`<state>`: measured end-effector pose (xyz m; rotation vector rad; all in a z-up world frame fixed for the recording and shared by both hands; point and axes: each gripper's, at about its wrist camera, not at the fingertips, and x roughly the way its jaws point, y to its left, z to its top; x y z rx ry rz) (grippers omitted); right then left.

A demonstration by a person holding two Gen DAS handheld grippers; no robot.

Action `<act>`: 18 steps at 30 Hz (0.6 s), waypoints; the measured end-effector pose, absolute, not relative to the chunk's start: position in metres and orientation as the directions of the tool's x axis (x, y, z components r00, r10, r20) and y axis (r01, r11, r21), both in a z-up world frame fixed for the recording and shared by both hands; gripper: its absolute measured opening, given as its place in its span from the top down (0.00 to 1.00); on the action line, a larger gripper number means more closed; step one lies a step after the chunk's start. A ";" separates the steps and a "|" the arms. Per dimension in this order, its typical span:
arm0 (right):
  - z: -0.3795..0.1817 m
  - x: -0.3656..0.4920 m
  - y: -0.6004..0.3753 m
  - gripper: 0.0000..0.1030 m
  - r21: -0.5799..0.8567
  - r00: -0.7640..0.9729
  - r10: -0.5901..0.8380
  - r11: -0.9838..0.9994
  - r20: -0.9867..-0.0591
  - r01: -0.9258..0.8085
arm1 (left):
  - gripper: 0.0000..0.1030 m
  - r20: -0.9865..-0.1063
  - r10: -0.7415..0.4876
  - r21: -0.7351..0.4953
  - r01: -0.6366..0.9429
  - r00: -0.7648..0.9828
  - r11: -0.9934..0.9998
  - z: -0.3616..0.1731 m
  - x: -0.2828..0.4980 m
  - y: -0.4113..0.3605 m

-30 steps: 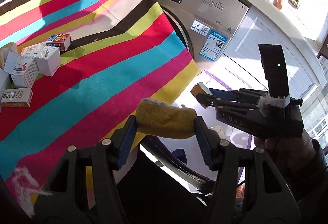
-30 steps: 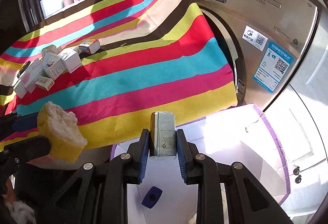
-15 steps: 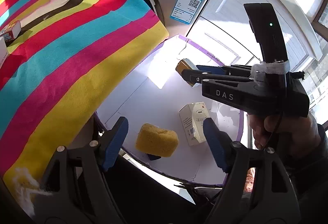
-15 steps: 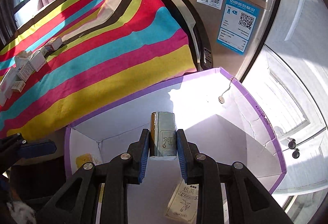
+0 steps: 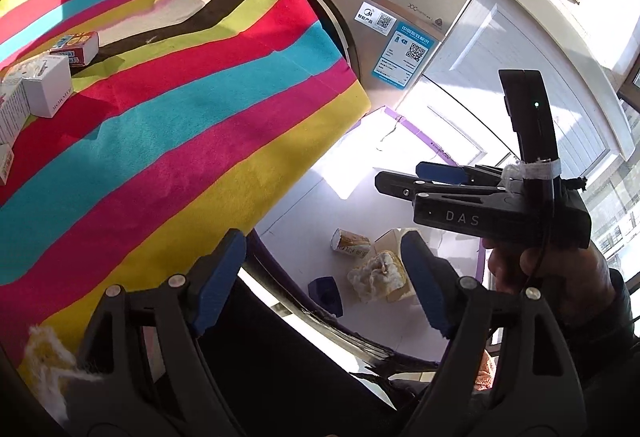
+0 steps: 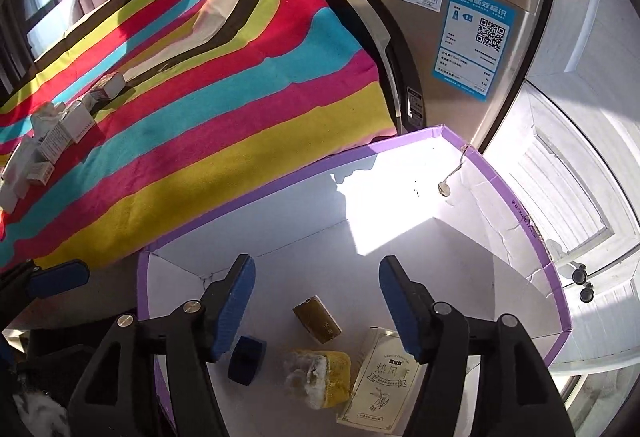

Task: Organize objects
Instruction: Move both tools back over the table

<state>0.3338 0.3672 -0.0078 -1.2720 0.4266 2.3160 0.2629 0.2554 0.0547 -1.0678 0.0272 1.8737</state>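
Observation:
A white box with a purple rim [image 6: 520, 197] stands beside the striped cloth. In it lie a yellow sponge [image 6: 320, 377], a small gold carton [image 6: 318, 319], a white carton [image 6: 380, 381] and a small blue box [image 6: 246, 359]. My right gripper [image 6: 318, 297] hangs over the box with its jaws opening. The gold carton sits below them, free of both pads. My left gripper [image 5: 324, 277] also hovers over the box, its jaws opening and nothing between them. Far below it are the sponge [image 5: 378, 277] and the gold carton [image 5: 350, 239]. The right gripper [image 5: 400, 179] shows at the right, held by a hand.
Several small cartons [image 5: 44, 85] stand on the striped cloth [image 5: 180, 117] at the left, also seen from the right wrist [image 6: 60, 133]. A silver washing machine [image 5: 400, 17] rises behind the cloth and box. A dark edge lies close under my left gripper.
The left gripper opened and let the sponge drop into the box. The right gripper, shut on the gold carton until half a second ago, opened and released it into the box.

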 end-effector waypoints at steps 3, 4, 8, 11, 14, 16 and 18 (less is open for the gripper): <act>-0.007 0.330 0.364 0.35 0.051 -0.471 0.238 -0.851 -0.849 -0.523 | 0.20 -0.649 0.721 -0.393 -0.705 -0.243 -0.591 0.063 0.252 0.230; -0.007 0.329 0.363 0.35 0.053 -0.473 0.235 -0.853 -0.849 -0.520 | 0.20 -0.641 0.721 -0.398 -0.689 -0.263 -0.606 0.066 0.248 0.220; -0.004 0.320 0.354 0.35 0.061 -0.490 0.219 -0.868 -0.844 -0.493 | 0.19 -0.619 0.716 -0.448 -0.605 -0.321 -0.658 0.069 0.232 0.178; -0.001 0.313 0.346 0.35 0.064 -0.503 0.207 -0.881 -0.839 -0.468 | 0.19 -0.606 0.710 -0.489 -0.536 -0.359 -0.688 0.069 0.223 0.141; 0.002 0.307 0.338 0.35 0.066 -0.515 0.197 -0.892 -0.835 -0.447 | 0.19 -0.598 0.685 -0.501 -0.473 -0.415 -0.724 0.067 0.220 0.106; 0.004 0.303 0.334 0.35 0.068 -0.523 0.192 -0.897 -0.830 -0.437 | 0.19 -0.598 0.661 -0.505 -0.427 -0.454 -0.750 0.065 0.219 0.080; 0.006 0.298 0.329 0.35 0.068 -0.533 0.185 -0.905 -0.826 -0.421 | 0.19 -0.602 0.633 -0.509 -0.378 -0.487 -0.774 0.062 0.219 0.056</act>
